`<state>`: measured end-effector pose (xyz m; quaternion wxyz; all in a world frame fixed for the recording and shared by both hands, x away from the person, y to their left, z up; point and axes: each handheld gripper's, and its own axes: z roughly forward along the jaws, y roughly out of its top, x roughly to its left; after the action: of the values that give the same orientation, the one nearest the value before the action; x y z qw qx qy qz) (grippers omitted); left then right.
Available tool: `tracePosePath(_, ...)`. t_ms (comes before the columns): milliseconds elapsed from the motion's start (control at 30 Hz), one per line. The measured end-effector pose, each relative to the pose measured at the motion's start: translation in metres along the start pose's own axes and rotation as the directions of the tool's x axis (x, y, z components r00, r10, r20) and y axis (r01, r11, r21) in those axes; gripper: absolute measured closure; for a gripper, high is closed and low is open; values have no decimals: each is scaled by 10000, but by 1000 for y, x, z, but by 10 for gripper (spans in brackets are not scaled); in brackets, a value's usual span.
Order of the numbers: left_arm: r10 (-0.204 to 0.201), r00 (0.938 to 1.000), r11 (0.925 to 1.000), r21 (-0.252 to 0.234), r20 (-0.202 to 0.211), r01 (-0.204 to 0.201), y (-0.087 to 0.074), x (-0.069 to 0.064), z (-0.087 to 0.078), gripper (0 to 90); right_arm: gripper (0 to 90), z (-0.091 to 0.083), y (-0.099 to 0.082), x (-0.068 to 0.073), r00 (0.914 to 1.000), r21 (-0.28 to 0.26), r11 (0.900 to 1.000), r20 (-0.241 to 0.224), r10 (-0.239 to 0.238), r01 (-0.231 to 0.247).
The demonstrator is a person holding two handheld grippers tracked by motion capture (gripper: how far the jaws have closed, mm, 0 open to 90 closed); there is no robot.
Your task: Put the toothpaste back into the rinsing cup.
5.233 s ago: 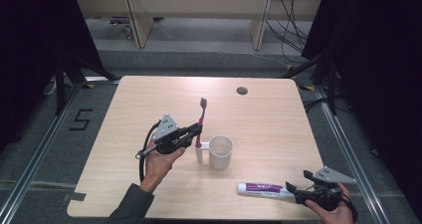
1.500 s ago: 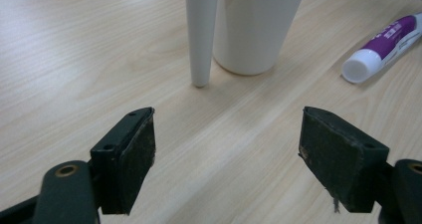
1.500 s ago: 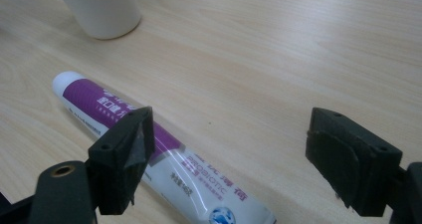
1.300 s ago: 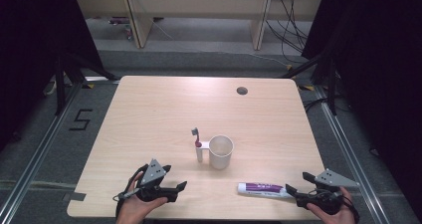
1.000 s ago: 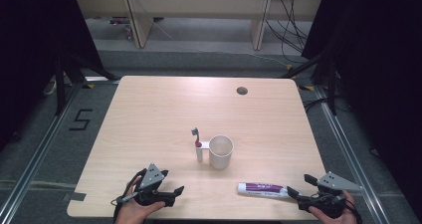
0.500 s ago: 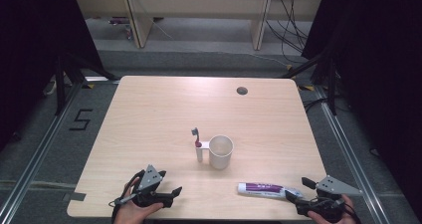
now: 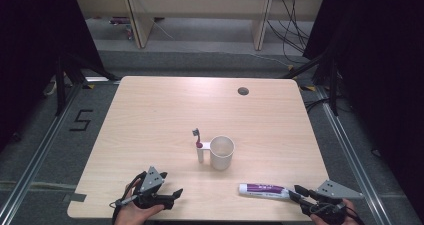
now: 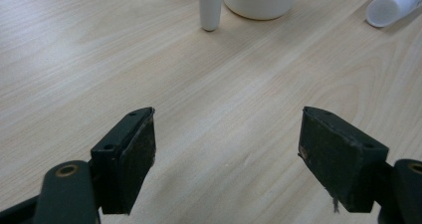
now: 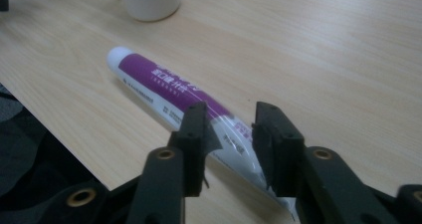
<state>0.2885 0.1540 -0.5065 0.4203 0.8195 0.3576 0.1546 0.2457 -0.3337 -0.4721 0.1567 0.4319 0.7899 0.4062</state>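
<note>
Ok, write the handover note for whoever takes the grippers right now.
Left gripper: open, holding nothing, resting at the table's near left edge.
Right gripper: jaws have just been closing around the flat tail end of the toothpaste tube, which lies on the table near the front edge; a firm grip is not yet certain.
The toothbrush stands in the holder on the side of the white cup at mid table.
Done: toothbrush is in place.
Left: probably secure the tube and lift it.
</note>
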Motion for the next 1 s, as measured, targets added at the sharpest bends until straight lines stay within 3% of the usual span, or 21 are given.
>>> tracePosePath(100, -46, 10000, 10000, -71, 12, 46, 0, -1, 1, 225, 790, 1, -1, -2, 9987, 136, 9987, 165, -488, 486)
tracePosePath(167, -80, 10000, 9999, -75, 25, 81, 0, -2, 2, 228, 858, 2, -2, 1, 9983, 206, 9982, 116, -573, 571)
tracePosePath(233, -137, 9999, 9999, -83, 13, 137, 0, -2, 2, 228, 868, 2, -2, 3, 9987, 329, 9982, 50, -504, 502)
tracePosePath(267, -24, 10000, 10000, -14, 6, 24, 0, -1, 2, 228, 878, 2, -2, 2, 9958, 331, 9954, 158, -904, 899)
tracePosePath(333, -88, 10000, 10000, -28, 12, 88, 0, -2, 2, 229, 893, 4, -2, 1, 9927, 419, 9921, 220, -1189, 1179)
tracePosePath(367, -150, 9999, 9998, -130, 86, 151, -1, -2, 3, 230, 897, 6, -4, 2, 9941, 662, 9920, 95, -1081, 1072)
tracePosePath(433, 51, 10000, 10000, 44, 43, -51, 0, -1, 2, 230, 897, 8, -4, 1, 9922, 627, 9903, 50, -1249, 1244)
tracePosePath(467, 116, 9999, 9999, 43, 49, -116, 0, -1, 2, 230, 897, 8, -5, 2, 9941, 725, 9915, 52, -1088, 1081)
tracePosePath(500, 147, 9999, 9998, 110, 27, -148, 0, -1, 2, 230, 897, 9, -5, 2, 9933, 729, 9907, 38, -1152, 1146)
tracePosePath(533, -71, 9999, 9999, -76, 91, 72, 0, -3, 3, 230, 897, 9, -5, 2, 9925, 737, 9899, 72, -1223, 1214)
tracePosePath(567, 120, 9999, 9999, 102, 65, -121, 0, -1, 2, 230, 898, 10, -5, 2, 9912, 741, 9886, 83, -1321, 1311)
tracePosePath(633, 131, 9999, 9999, 60, 51, -131, 0, -1, 2, 230, 898, 12, -5, 2, 9895, 906, 9854, -51, -1445, 1444)
tracePosePath(733, -21, 10000, 10000, -38, 75, 21, 0, -3, 3, 230, 898, 15, -6, 1, 9863, 1048, 9810, 44, -1648, 1634)
tracePosePath(767, 111, 9999, 9999, 60, 85, -112, 0, -2, 2, 230, 899, 15, -6, 2, 9886, 1199, 9817, 108, -1504, 1481)
tracePosePath(833, 162, 9998, 9998, 62, 65, -162, 0, -1, 3, 230, 899, 16, -6, 0, 9860, 1231, 9789, 135, -1661, 1632)
tracePosePath(867, 184, 9998, 9998, 78, 41, -184, 0, -2, 3, 230, 899, 16, -6, 3, 9904, 1339, 9820, 170, -1370, 1335)
tracePosePath(900, -56, 9999, 9999, -102, 126, 57, -1, -4, 4, 230, 899, 17, -6, 1, 9873, 1299, 9795, 178, -1576, 1540)
tracePosePath(967, 126, 9998, 9999, 75, 137, -127, 0, -2, 3, 231, 899, 18, -5, -3, 9823, 1253, 9753, 223, -1862, 1820)
tracePosePath(1000, 112, 9999, 9999, 69, 119, -113, 0, -2, 4, 231, 899, 18, -5, -2, 9868, 1329, 9789, 254, -1598, 1551)
